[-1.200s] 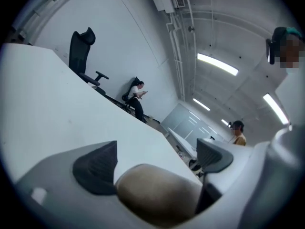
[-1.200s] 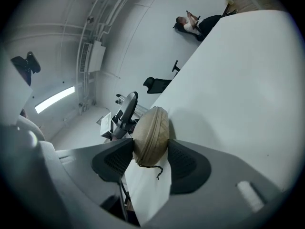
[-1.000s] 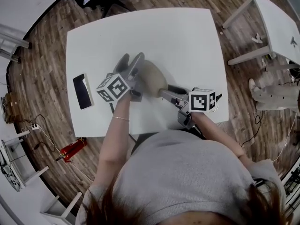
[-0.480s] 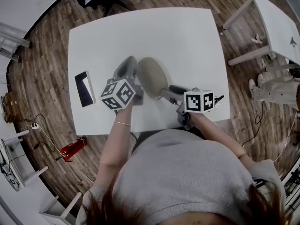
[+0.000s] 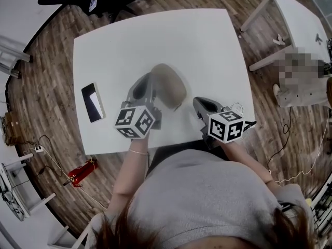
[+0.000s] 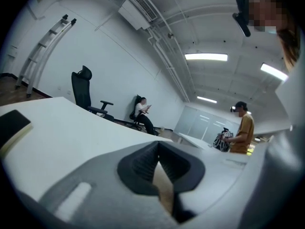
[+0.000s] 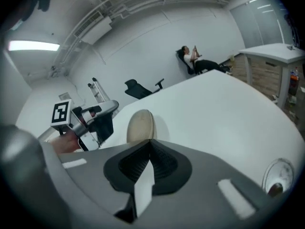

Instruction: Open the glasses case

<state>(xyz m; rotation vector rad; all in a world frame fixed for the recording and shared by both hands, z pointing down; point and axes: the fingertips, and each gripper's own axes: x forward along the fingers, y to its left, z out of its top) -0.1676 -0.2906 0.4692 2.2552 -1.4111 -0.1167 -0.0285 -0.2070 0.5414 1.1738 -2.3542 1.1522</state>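
Note:
The beige oval glasses case (image 5: 170,84) lies closed on the white table (image 5: 207,45). My left gripper (image 5: 141,82) lies close along the case's left side with its jaws shut and nothing seen gripped. In the left gripper view its pads (image 6: 143,163) meet, and a beige sliver shows below them. My right gripper (image 5: 200,102) is off to the right of the case, apart from it and shut. In the right gripper view (image 7: 150,144) the case (image 7: 140,123) stands just ahead, with the left gripper (image 7: 97,111) beside it.
A black phone (image 5: 93,101) lies near the table's left edge, left of my left gripper. A second white table (image 5: 298,19) stands at the upper right and a red extinguisher (image 5: 80,167) lies on the floor at the lower left. People are in the room beyond.
Both grippers went from open to shut. The left one left the case's end and drew back alongside it. The right one pulled away from the case to the right.

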